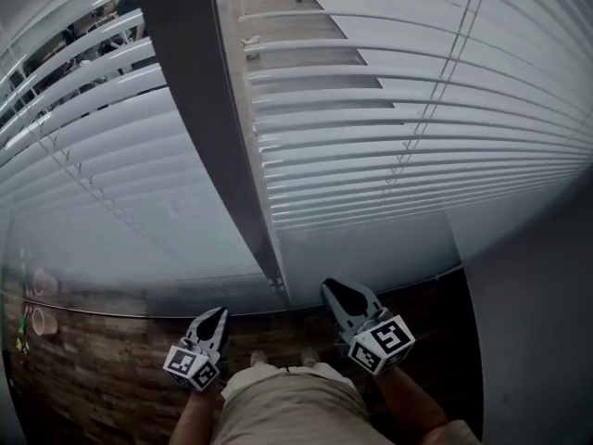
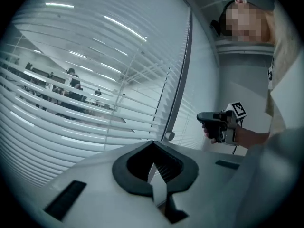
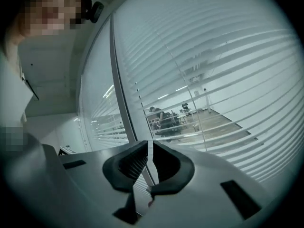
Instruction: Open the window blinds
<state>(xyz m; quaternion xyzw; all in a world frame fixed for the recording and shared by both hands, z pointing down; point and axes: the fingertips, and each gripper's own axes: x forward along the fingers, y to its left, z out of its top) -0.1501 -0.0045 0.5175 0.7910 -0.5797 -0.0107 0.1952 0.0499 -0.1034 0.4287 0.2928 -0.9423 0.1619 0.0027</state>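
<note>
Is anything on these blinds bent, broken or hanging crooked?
Nothing stands out. The left blind and the right blind both hang even, with no slat visibly bent or missing, and the frame post between them looks intact.

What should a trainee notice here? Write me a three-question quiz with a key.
1. True or false: the blinds are drawn fully up.
2. What stands between the two blinds? A) a dark upright bar B) a curtain C) a door
3. Fill in: in the left gripper view, the right gripper shows on the picture's ____ side.
Key: 1 false; 2 A; 3 right.
</note>
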